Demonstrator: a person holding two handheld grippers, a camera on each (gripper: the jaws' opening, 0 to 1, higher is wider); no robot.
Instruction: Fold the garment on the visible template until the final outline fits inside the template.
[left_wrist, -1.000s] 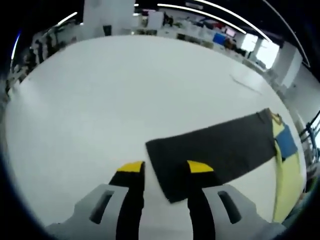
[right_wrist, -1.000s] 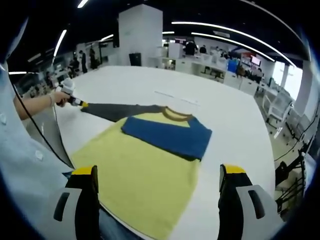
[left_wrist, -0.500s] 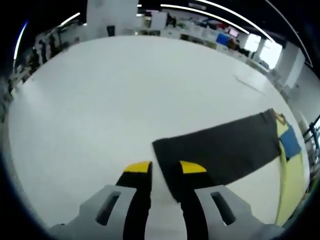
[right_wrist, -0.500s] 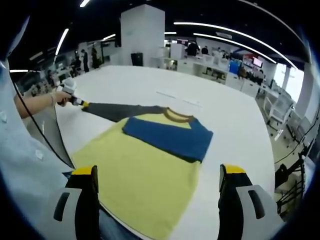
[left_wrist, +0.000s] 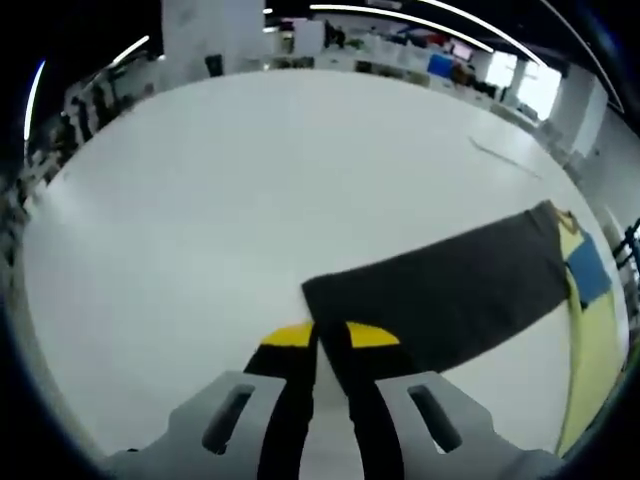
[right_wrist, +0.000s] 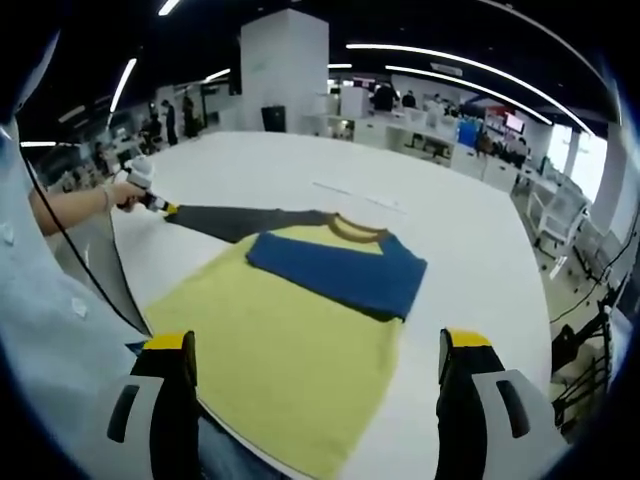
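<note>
The broad white table (right_wrist: 470, 250) spreads well past the cloth on every side, with bare surface beyond the collar and off to the far end (plenty of room there). On it lies the yellow long-sleeved shirt with a brown collar (right_wrist: 280, 360), flat, its hem reaching the near table edge between the right gripper's jaws. The blue sleeve (right_wrist: 335, 270) is folded across the chest, its cuff end near the shirt's right-hand side edge. The dark grey sleeve (left_wrist: 450, 290) runs straight out from the shoulder, flat on the table; in the right gripper view it stretches away to the left (right_wrist: 235, 220). I see no template outline under the cloth. The left gripper (left_wrist: 318, 335), yellow-tipped, has its jaws nearly closed together on the corner of the grey sleeve's cuff, pinching the cloth edge; a bare hand (right_wrist: 122, 192) holds it. The right gripper (right_wrist: 315, 350) hangs over the hem, jaws wide apart, holding nothing.
</note>
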